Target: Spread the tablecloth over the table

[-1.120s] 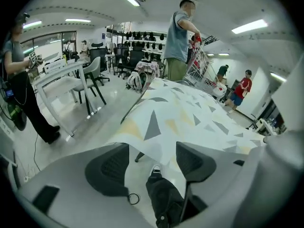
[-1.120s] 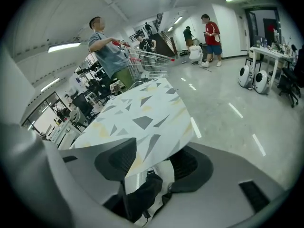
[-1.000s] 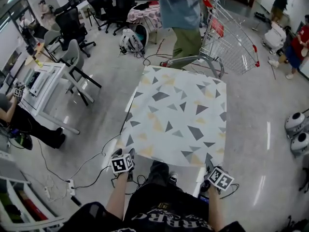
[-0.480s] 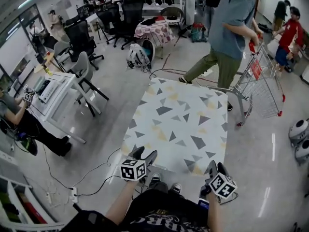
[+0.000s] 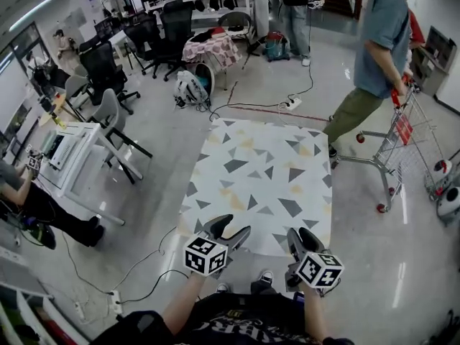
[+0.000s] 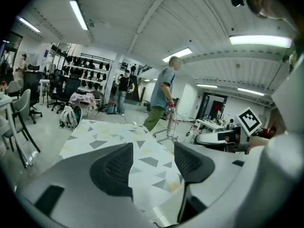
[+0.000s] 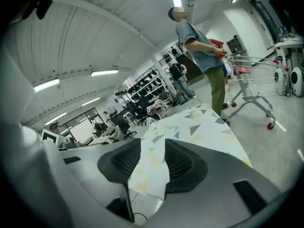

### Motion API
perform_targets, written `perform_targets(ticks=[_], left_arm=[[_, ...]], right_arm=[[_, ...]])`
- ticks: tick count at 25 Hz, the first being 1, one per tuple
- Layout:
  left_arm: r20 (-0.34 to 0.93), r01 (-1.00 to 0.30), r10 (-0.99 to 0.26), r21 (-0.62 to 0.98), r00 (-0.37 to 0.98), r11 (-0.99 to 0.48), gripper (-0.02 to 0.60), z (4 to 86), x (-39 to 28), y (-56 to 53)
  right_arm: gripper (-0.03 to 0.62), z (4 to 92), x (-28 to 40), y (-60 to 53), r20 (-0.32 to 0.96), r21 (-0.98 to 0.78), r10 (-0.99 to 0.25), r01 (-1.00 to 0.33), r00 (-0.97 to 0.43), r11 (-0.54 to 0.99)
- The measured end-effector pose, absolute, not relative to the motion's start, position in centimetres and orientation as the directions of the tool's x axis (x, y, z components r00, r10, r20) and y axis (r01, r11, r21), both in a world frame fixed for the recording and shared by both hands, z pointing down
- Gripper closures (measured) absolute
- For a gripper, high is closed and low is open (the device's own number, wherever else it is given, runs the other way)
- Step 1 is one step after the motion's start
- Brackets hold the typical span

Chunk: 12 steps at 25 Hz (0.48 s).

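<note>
**Q:** Head view check: where is the tablecloth [image 5: 262, 182]?
**A:** It lies spread out flat, triangle pattern up, directly ahead of both grippers, with its near edge close to their tips.
**Q:** Left gripper [image 5: 228, 230] condition?
**A:** Jaws apart with nothing between them. They have just been closing. Not touching the cloth.
**Q:** Right gripper [image 5: 302, 238]?
**A:** Jaws apart and empty, with a narrower gap. They have also just been closing, clear of the cloth.

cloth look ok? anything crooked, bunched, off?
Nothing stands out. The tablecloth lies flat and smooth, with no folds or bunching visible from the head view. One thing to note: a person with a shopping cart is close to its far right corner.
</note>
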<state>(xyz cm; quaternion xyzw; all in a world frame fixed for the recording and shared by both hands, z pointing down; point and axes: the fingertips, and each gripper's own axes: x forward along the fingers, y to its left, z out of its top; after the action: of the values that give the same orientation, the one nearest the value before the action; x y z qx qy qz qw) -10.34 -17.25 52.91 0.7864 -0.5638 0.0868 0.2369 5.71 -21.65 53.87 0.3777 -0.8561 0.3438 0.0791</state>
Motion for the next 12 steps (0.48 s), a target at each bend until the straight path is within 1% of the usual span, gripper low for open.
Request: perform_targets(ticks=[3, 8, 10, 12], left_arm=[[0.393, -0.917, -0.832, 0.248, 0.391, -0.314, 0.301, 51.7, -10.7, -15.8], [0.387, -0.892, -0.804, 0.226, 0.451, -0.391, 0.329, 51.1, -11.9, -11.6], [0.381, -0.881, -0.794, 0.23, 0.473, -0.414, 0.35, 51.0, -12.7, -9.5], [0.38, -0.873, -0.786, 0.225, 0.487, -0.433, 0.386, 51.0, -13.4, -7.4]], right_arm=[[0.428, 53.0, 3.1, -19.5, 0.372, -0.535, -0.576, -0.675, -0.728, 0.508], [0.43, 52.6, -0.7, -14.9, 0.368, -0.509, -0.564, -0.668, -0.739, 0.543], [0.435, 52.3, -2.2, -12.6, 0.364, -0.504, -0.562, -0.665, -0.743, 0.552], [0.441, 52.1, -3.4, -10.4, 0.355, -0.505, -0.568, -0.664, -0.742, 0.552]])
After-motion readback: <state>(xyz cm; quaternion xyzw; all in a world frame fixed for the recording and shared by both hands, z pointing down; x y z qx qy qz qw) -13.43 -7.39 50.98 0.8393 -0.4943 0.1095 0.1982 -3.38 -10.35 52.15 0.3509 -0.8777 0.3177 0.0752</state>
